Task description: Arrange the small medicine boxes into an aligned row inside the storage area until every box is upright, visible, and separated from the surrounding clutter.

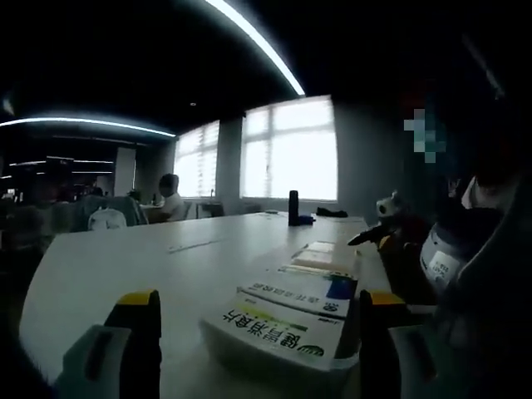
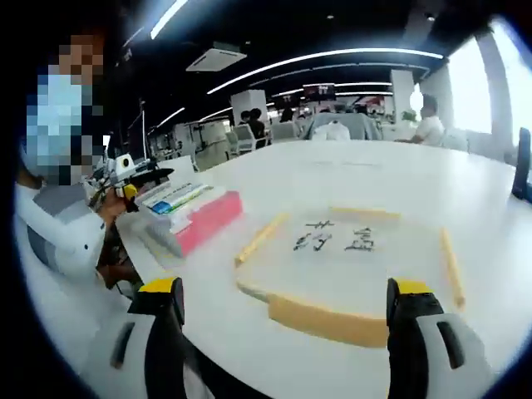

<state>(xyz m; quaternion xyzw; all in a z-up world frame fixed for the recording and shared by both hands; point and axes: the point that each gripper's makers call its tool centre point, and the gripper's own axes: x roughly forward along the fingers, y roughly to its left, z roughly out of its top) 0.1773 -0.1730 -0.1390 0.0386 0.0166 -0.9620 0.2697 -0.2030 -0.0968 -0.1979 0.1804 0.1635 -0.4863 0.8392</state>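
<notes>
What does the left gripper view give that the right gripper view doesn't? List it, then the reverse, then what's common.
Left gripper view: the medicine boxes close up, lying flat and overlapping between the open left gripper, printed tops readable as lettering.

Right gripper view: the storage area, a rectangle of yellow strips with writing inside and no box in it, just beyond the open right gripper; the boxes sit outside it, to its left.

Shared: the white table, the medicine boxes, and a seated person in white far off.
</notes>
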